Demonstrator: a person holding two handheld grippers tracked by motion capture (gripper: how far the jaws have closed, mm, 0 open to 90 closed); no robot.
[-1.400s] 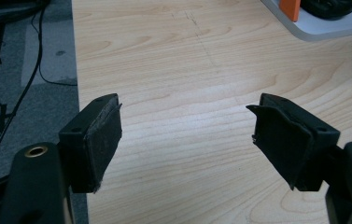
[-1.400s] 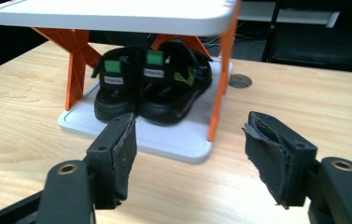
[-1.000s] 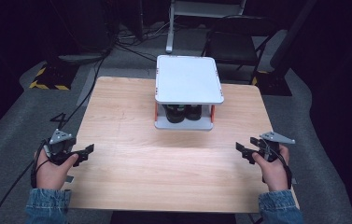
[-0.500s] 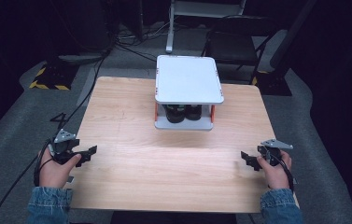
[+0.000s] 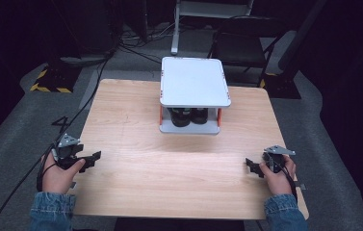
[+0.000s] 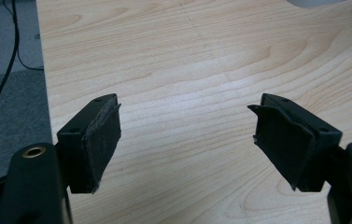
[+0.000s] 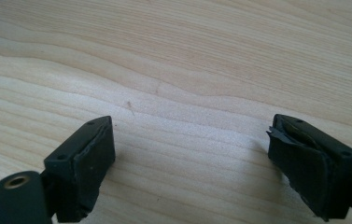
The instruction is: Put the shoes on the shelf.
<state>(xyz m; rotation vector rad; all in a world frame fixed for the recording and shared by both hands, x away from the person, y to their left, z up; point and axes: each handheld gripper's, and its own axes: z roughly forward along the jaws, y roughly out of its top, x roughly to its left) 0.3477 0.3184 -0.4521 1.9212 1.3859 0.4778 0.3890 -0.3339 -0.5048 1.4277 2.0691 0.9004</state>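
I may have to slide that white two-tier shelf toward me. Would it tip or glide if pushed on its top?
The white shelf looks rigid, so it probably won't flex. Its top plate sits on thin orange posts, so a high push might tip it. The dark objects on its lower tier probably add weight low down; a low push seems safer.

The person's left hand [image 5: 59, 174] holds the left gripper [image 5: 91, 159] low over the counter [image 5: 169, 168] near its left edge, jaws spread wide with nothing between them. The right hand [image 5: 278, 174] holds the right gripper [image 5: 251, 167] near the right edge, jaws likewise wide apart and empty. Both grippers point inward, and denim sleeves [image 5: 51, 211] cover both forearms.
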